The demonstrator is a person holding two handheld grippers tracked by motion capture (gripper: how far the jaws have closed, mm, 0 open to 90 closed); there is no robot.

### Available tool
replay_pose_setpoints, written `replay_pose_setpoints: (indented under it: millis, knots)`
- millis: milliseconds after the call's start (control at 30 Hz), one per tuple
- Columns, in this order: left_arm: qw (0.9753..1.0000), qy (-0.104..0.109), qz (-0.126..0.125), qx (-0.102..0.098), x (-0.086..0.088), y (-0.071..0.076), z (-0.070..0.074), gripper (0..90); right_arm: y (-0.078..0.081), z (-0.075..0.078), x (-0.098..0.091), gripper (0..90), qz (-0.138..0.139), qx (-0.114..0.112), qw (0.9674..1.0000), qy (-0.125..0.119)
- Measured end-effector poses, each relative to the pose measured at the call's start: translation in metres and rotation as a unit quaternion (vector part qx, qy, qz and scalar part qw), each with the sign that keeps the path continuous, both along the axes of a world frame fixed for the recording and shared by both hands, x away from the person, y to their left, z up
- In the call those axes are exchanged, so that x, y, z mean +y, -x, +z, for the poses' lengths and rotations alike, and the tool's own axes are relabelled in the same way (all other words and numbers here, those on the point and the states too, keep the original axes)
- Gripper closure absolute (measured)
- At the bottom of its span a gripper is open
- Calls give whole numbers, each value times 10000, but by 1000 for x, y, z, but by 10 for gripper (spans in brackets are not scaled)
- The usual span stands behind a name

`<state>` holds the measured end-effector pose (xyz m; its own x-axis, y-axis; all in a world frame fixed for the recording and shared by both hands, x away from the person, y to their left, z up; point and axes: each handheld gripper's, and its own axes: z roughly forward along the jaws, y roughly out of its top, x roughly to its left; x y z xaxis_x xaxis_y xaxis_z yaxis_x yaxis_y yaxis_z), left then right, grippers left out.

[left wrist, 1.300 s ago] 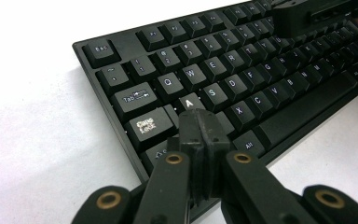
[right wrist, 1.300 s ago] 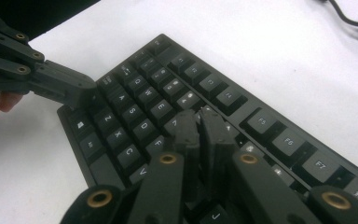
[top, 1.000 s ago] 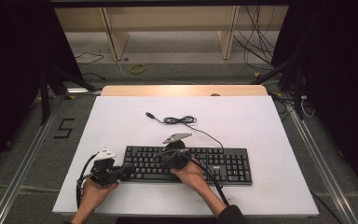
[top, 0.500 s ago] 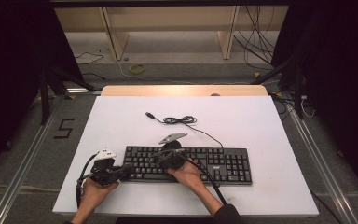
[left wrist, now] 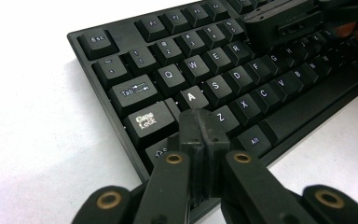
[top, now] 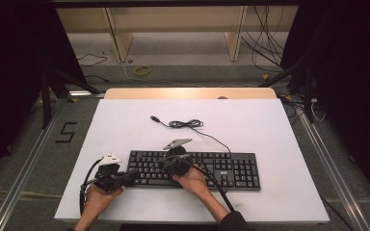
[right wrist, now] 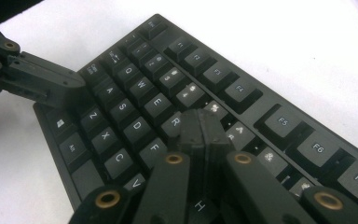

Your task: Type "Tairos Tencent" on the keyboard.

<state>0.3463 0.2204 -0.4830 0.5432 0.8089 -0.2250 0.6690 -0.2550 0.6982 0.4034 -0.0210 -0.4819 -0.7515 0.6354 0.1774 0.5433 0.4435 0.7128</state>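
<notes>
A black keyboard (top: 221,171) lies on the white table (top: 250,125), nearer its front edge. My left gripper (top: 133,175) is shut, with nothing between its jaws. In the left gripper view its tip (left wrist: 200,122) rests at the keyboard's (left wrist: 242,88) left end, between Caps Lock and Z. My right gripper (top: 164,166) is also shut and empty. Its tip (right wrist: 203,125) hangs over the keys just right of R and F on the keyboard (right wrist: 121,116). The two grippers point toward each other. The left gripper (right wrist: 72,88) reaches in over the left-hand keys in the right gripper view.
The keyboard's cable runs back from its rear edge to a loose coil (top: 185,124) with a USB plug (top: 153,118) mid-table. Bare white table lies to the left, right and behind. A wooden strip (top: 188,93) edges the table's far side.
</notes>
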Motion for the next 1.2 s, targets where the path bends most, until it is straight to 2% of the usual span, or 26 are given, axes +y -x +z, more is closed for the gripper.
replay_pose_setpoints:
  millis: [333, 467, 733, 1000, 1200]
  knots:
    - [10000, 4, -5, 3, 0, 0, 0, 890, 1, 1, -1, 900, -12, 72, 10000, -14]
    - [10000, 24, -7, -33, 1, 0, 1, 889, 1, 3, -3, 878, -27, 150, 9998, -141]
    - [9996, 186, 43, -184, 3, 1, 6, 860, 2, 14, -11, 858, -86, 30, 9994, -321]
    - [9991, 310, 53, -280, 4, 2, 9, 785, 6, 20, -17, 801, -36, 15, 9991, -425]
    - [9988, 387, 52, -282, 4, 0, 9, 688, 10, 21, -21, 740, 25, -6, 9988, -482]
